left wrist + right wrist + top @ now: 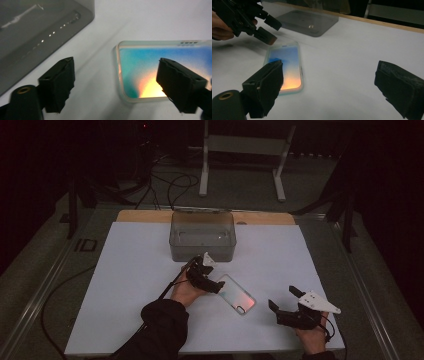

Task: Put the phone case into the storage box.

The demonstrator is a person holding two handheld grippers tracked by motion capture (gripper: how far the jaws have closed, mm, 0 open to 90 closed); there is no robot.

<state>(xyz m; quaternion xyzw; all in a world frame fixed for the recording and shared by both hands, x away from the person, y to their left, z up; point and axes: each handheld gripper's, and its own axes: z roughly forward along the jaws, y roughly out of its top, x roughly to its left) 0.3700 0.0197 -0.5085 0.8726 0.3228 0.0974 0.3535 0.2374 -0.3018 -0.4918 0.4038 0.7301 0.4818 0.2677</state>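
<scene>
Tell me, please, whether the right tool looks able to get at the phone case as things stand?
Probably yes. The right tool stands open beside the phone case, with bare white table between them. The left tool straddles only the case's far corner.

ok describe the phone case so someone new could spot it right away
On the white sheet covering the table, look nearer the person than the clear plastic box. The phone case lies flat there by the left gripper, the one thing coloured blue fading to orange.
</scene>
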